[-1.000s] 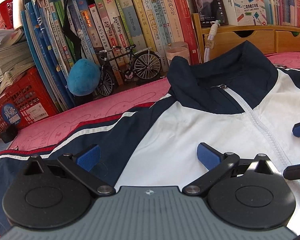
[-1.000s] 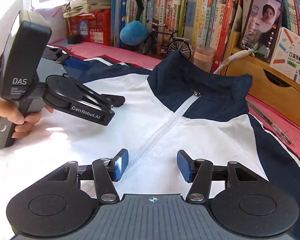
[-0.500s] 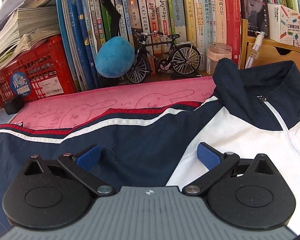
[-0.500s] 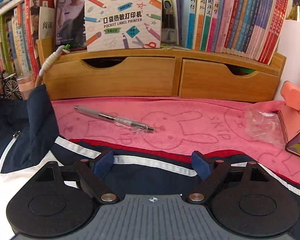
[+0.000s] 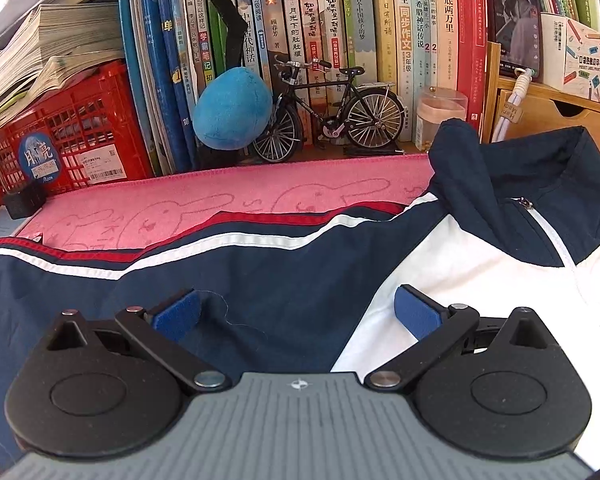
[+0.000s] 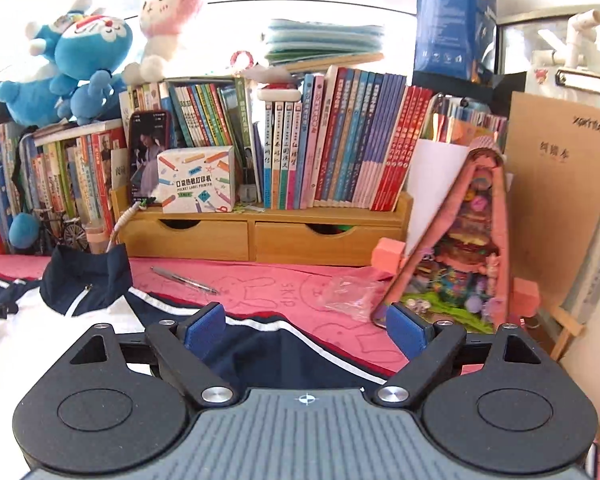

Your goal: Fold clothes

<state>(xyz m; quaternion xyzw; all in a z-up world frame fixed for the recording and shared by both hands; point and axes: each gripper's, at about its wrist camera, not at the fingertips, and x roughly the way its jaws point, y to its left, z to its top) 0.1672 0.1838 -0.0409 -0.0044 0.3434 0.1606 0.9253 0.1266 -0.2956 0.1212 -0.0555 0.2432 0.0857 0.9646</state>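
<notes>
I see the jacket point(image 5: 284, 280) spread flat on the pink towel point(image 5: 220, 204) that covers the surface, zipped up with its navy collar point(image 5: 540, 176) standing. In the left wrist view it fills the ground under and ahead of my left gripper point(image 5: 298, 312), whose jaws are released, spread wide with nothing between them. The left blue pad point(image 5: 178, 314) sits over the navy sleeve, the right one over the white chest panel, and the collar lies ahead and to the right of them. I cannot tell whether the pads touch the cloth.

My right gripper point(image 6: 304, 328) hangs over the jacket's other sleeve point(image 6: 268, 350), jaws likewise released and holding nothing. The sleeve's white and red stripes run across just ahead of the pads, and the collar lies well to the left.

Beyond the left jaws a row of books point(image 5: 340, 40) stands along the back, with a red crate point(image 5: 68, 132) to the far left. A blue plush ball point(image 5: 232, 112) rests beside a model bicycle point(image 5: 332, 116), straight ahead.

Ahead of the right jaws stands a wooden drawer unit point(image 6: 260, 236). A pen point(image 6: 184, 280) lies on the towel ahead and left, and a crumpled clear wrapper point(image 6: 348, 292) ahead and right.
</notes>
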